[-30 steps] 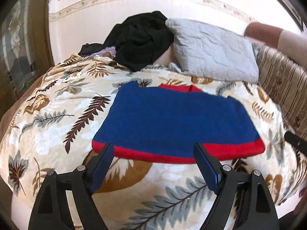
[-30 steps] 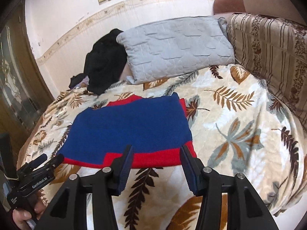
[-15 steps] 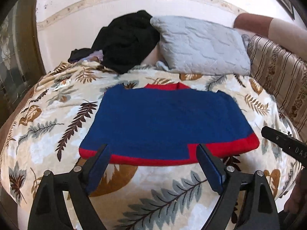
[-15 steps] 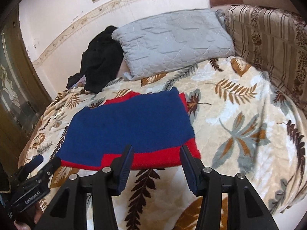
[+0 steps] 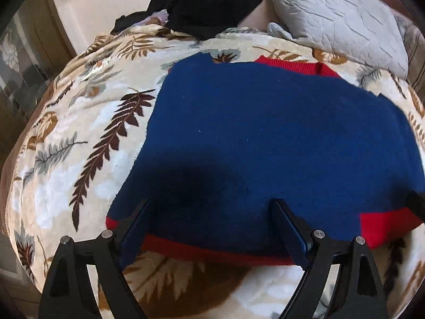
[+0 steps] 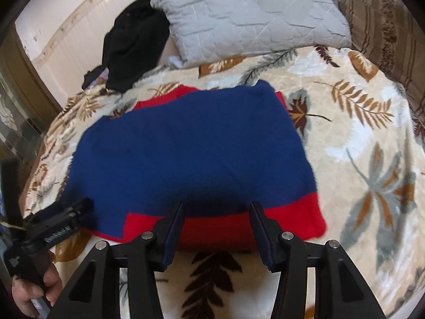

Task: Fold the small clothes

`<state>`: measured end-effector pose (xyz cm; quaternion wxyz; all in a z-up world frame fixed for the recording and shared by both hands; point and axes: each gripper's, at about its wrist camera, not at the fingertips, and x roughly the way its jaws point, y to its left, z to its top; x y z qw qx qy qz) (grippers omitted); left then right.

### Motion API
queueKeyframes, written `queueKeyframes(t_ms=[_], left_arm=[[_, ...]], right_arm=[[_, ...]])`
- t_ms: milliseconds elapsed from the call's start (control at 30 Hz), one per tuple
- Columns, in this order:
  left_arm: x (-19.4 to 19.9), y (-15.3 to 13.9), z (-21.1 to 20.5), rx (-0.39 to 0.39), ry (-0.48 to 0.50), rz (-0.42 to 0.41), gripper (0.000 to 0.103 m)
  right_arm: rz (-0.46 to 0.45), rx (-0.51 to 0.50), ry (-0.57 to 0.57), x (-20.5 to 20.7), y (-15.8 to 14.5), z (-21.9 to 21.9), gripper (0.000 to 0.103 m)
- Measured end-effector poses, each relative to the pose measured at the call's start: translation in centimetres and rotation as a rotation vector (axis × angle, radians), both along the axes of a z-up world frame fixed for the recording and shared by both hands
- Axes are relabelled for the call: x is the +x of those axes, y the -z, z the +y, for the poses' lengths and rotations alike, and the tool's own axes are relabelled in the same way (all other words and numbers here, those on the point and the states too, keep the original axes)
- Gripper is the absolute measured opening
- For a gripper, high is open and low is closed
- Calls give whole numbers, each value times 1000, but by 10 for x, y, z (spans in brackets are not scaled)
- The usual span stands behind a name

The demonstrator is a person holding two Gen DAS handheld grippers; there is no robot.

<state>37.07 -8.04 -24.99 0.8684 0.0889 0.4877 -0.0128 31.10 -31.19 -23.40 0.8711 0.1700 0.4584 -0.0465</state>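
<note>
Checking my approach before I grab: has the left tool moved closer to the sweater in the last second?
Yes. The left tool has come down and forward: its open fingers now overlap the sweater hem.

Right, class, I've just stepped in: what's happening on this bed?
A person holds a gripper in each hand over a blue and red sweater lying flat on a leaf-patterned blanket. The left gripper and the right gripper both hang open over the sweater's near red hem, apparently ready to take it for a fold. Neither has gripped the cloth yet. A grey pillow and a heap of black clothes sit at the far end.
</note>
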Motion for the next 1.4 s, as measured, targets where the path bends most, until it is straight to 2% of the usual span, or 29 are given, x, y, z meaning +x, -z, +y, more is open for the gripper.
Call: queueKeyframes(t_ms=[200,333,500,700,833,967,1233,1400], left_arm=[[-9,-3,-1,21,32,-19,90],[-22,-15,2,47,42,-86,90],[-56,-48,4,9,54,-204,90],[-104,-87,5,-34,67,-304,90],[-129,-102,7,-56,71,-332,90],[-155,-114,6,-33,77,-358,90],[-201,-148,1,-42,125,-443,90],[-222,-172,-1,-29,146,-534,91]], right_arm=[[69,-50,-28,20,24,11,57],[61,-80,-62,10,19,15,57],[-71,-33,5,-29,-15,0,57],[-241,-92,59,-91,-59,-1,67],[-276,-143,67,-116,-75,6,67],[-300,-181,81,-138,-89,13,67],[-327,-166,103,-174,-114,16,70],[-357,-172,99,-188,-131,19,71]])
